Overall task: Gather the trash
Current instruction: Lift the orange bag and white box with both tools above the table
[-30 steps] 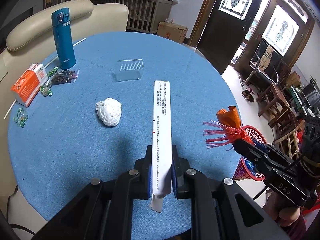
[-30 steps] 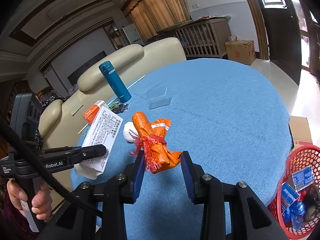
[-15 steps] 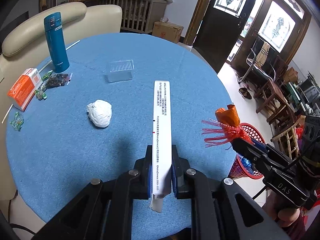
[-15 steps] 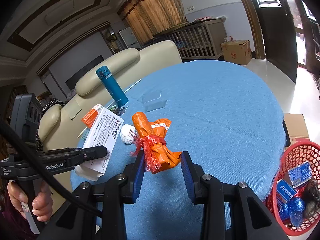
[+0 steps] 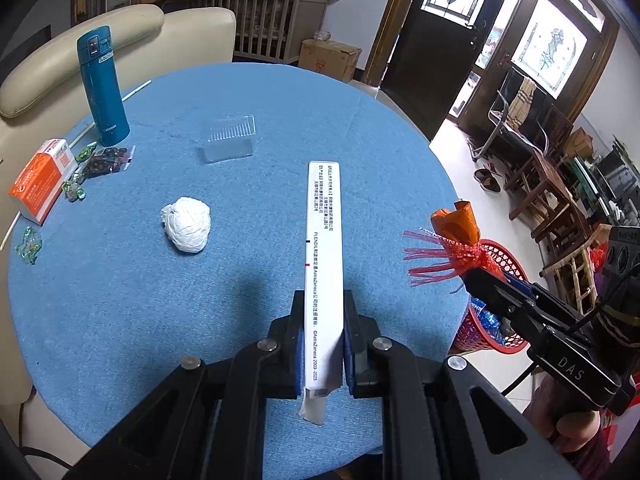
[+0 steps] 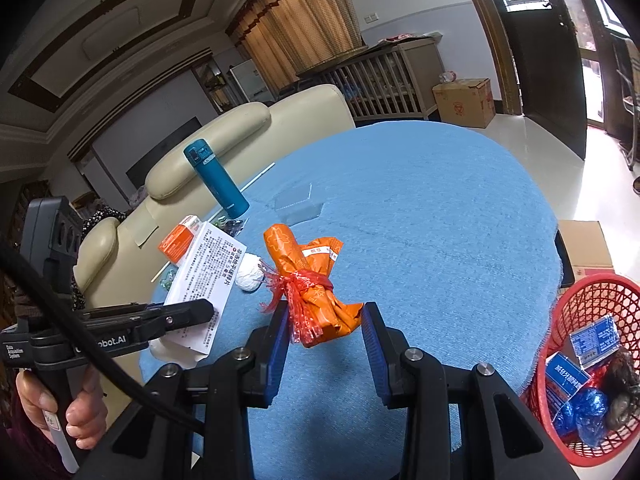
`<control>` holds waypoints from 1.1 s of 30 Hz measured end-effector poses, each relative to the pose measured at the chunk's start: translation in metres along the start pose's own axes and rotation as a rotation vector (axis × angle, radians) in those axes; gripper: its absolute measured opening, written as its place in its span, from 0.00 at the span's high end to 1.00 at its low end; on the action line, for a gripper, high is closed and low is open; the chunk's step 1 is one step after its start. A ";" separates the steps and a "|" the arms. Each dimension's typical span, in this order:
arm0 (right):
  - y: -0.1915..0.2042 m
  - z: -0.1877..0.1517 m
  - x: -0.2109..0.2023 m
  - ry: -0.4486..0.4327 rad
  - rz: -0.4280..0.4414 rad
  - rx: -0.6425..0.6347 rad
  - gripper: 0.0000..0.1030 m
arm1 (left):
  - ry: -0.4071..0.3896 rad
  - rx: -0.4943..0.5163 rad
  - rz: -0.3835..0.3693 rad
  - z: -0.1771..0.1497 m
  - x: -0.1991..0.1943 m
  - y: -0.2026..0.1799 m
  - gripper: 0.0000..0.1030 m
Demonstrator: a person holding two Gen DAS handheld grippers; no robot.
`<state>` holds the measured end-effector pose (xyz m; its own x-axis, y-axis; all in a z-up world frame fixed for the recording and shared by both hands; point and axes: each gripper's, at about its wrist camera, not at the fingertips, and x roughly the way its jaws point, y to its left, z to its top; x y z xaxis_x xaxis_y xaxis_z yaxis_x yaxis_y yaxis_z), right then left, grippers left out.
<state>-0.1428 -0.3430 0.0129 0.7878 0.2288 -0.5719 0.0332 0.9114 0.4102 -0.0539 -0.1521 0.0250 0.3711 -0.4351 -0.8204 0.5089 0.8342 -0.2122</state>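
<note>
Red basket: lower right cut by frame edge; contents partly hidden by rim. White box print too small to read.

Two grippers hold trash over a round blue table

The left gripper squeezes a flat white printed box. The right gripper pinches an orange wrapper tied with red net. A red plastic basket sits below it. A white crumpled ball lies on the blue cloth-covered table.
</note>
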 end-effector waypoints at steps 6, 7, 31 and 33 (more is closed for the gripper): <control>-0.004 0.001 -0.002 -0.001 0.001 0.024 0.63 | 0.011 0.005 -0.002 -0.001 0.003 -0.003 0.84; -0.005 0.001 -0.001 -0.002 -0.001 0.027 0.63 | 0.014 0.005 -0.003 -0.002 0.003 -0.004 0.84; -0.024 0.000 -0.001 0.004 -0.006 0.109 0.63 | 0.055 0.011 -0.004 -0.006 0.016 -0.011 0.84; -0.025 -0.001 -0.001 0.005 -0.007 0.110 0.63 | 0.054 0.011 -0.002 -0.006 0.016 -0.011 0.84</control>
<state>-0.1451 -0.3656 0.0031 0.7841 0.2248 -0.5785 0.1060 0.8699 0.4817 -0.0581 -0.1663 0.0109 0.3276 -0.4173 -0.8477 0.5183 0.8295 -0.2081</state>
